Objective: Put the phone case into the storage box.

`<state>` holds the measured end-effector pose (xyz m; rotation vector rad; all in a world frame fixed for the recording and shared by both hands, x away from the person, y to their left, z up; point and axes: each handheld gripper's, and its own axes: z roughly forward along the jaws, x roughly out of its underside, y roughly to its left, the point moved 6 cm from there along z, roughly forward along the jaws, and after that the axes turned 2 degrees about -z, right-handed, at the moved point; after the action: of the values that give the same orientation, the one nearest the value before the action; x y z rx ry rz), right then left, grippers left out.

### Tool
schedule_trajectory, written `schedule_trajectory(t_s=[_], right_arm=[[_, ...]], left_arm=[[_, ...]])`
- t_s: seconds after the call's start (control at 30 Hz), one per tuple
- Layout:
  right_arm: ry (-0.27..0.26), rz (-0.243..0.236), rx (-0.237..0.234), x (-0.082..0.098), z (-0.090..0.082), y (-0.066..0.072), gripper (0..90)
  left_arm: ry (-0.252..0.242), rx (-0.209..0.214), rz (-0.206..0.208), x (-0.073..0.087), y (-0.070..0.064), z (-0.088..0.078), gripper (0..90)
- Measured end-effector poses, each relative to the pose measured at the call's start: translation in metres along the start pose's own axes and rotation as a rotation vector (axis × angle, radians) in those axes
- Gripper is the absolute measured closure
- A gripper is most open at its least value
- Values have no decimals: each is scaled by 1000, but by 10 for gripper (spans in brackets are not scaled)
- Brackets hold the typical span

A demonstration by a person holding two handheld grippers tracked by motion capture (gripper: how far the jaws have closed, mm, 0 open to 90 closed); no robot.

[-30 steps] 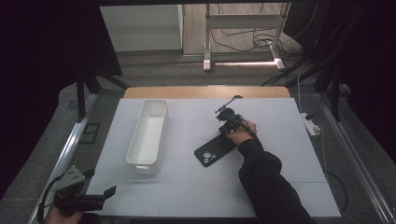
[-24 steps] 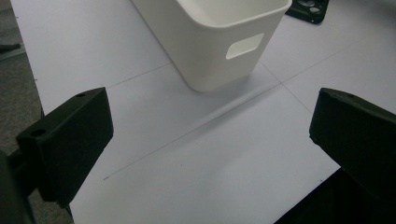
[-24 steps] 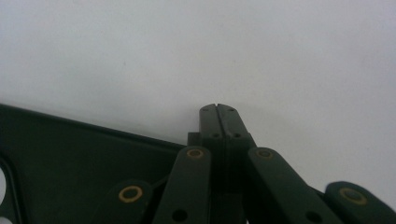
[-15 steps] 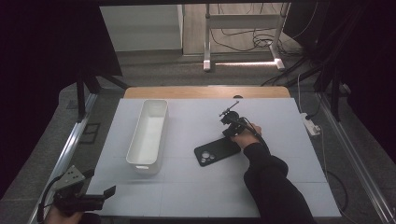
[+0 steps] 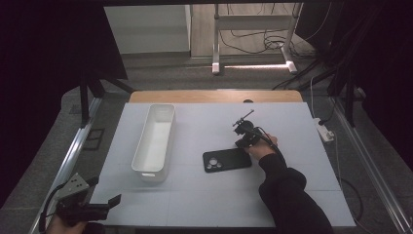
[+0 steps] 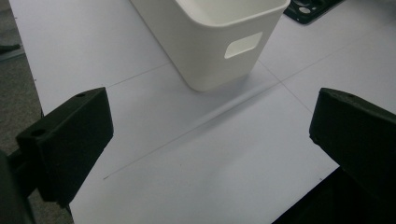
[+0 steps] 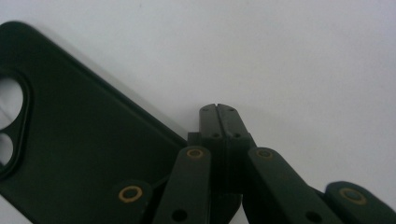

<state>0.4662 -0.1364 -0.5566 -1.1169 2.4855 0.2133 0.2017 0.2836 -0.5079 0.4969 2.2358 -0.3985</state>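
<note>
1. Lying flat on the white table (image 5: 302, 195), the black phone case (image 5: 227, 160) is near the white bin (image 5: 156, 136).
2. The right gripper (image 7: 218, 113) is pressed shut, empty, by the case's corner.
3. The left gripper (image 5: 104, 209) is wide open, empty.

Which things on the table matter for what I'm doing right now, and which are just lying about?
In the job:
- right gripper, jaws shut, at the case's corner
- black phone case, flat on the table

Lying about:
- white bin
- left gripper, open, near the table's corner
</note>
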Motion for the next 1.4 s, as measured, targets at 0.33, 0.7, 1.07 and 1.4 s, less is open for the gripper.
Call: schedule_trajectory(t_s=[0.33,0.7,1.07,1.4], right_arm=[[-2,-9,-8,14,-7,7,898],[-5,-11,-22,30,-14,16,898],[-11,-8,-45,50,-24,28,898],[-7,-8,-60,64,-31,41,898]], left_arm=[[2,1,6,0,0,0,5],[5,0,9,0,-1,0,5],[8,-2,15,0,-2,1,5],[10,-3,16,0,-2,1,5]])
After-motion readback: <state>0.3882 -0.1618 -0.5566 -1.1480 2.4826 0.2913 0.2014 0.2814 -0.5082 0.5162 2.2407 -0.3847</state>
